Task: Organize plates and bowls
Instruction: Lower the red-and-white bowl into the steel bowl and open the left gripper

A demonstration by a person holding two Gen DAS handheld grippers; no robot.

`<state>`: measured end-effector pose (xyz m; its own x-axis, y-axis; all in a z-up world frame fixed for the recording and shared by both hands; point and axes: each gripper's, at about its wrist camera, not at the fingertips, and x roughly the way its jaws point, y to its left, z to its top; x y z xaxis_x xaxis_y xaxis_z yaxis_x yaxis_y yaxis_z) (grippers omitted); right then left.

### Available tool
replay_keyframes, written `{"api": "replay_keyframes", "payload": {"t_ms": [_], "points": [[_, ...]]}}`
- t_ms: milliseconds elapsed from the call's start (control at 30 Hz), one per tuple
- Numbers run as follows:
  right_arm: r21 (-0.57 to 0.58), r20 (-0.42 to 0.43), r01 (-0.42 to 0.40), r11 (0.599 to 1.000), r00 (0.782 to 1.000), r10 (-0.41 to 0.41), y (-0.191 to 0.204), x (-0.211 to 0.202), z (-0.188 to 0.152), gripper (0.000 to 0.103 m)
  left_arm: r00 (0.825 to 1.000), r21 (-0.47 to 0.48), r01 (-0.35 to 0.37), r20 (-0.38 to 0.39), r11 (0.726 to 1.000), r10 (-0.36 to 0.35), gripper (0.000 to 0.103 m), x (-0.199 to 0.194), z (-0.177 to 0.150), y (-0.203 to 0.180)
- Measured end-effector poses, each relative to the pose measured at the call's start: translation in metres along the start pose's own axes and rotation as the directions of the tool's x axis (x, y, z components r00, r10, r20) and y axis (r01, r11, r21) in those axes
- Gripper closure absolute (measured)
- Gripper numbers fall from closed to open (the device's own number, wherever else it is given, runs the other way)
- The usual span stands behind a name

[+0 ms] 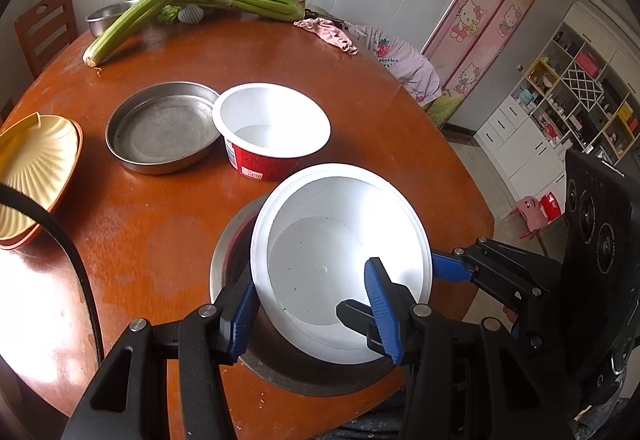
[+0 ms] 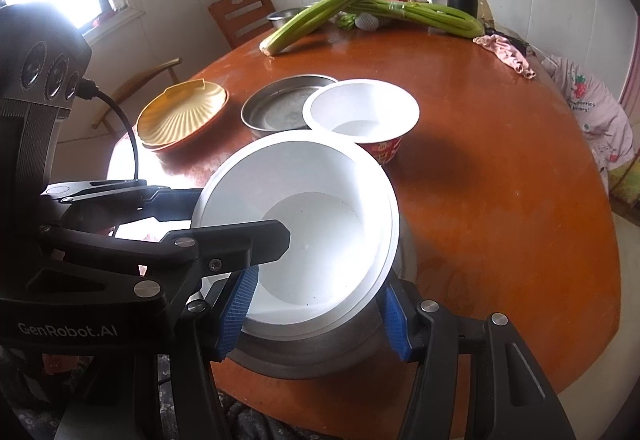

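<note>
While both my left hand-held gripper (image 1: 316,314) and right hand-held gripper (image 2: 316,318) clamp the white bowl (image 1: 340,268), I judge it light, thin-walled, crushable; hold at the rim.

A white bowl (image 1: 316,260) sits tilted over a metal plate (image 1: 240,236) at the near table edge, empty, its rim raised toward the far side. Behind it stands 1 upright paper bowl (image 1: 272,128), white inside, red outside, touching a second, empty metal plate (image 1: 160,128). A yellow ribbed plate (image 1: 32,164) lies on an orange plate (image 1: 76,156), further left.
</note>
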<state>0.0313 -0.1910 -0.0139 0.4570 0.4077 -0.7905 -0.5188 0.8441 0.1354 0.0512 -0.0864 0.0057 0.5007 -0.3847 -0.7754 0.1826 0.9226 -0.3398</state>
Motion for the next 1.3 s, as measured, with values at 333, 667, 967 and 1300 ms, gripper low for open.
{"api": "replay_keyframes", "payload": {"t_ms": [333,667,967,1300], "points": [[0.007,-0.033,-0.017,1.0,0.999,0.017,-0.002,0.009,-0.004,0.043,1.0,-0.002,-0.015,-0.023,1.0,0.015,0.052,0.008,-0.002,0.001],[0.005,-0.056,-0.023,1.0,0.998,0.024,-0.002,0.018,-0.003,0.043,0.999,-0.011,-0.022,-0.041,1.0,0.022,0.052,0.014,-0.001,0.006],[0.009,-0.068,-0.036,0.999,0.997,0.037,-0.002,0.018,-0.004,0.043,0.999,-0.015,-0.018,-0.046,1.0,0.018,0.052,0.015,-0.001,0.01],[0.025,-0.055,-0.033,0.999,0.998,0.034,-0.006,0.011,-0.006,0.043,0.999,-0.019,-0.015,-0.046,1.0,0.014,0.052,0.014,-0.001,0.012]]}}
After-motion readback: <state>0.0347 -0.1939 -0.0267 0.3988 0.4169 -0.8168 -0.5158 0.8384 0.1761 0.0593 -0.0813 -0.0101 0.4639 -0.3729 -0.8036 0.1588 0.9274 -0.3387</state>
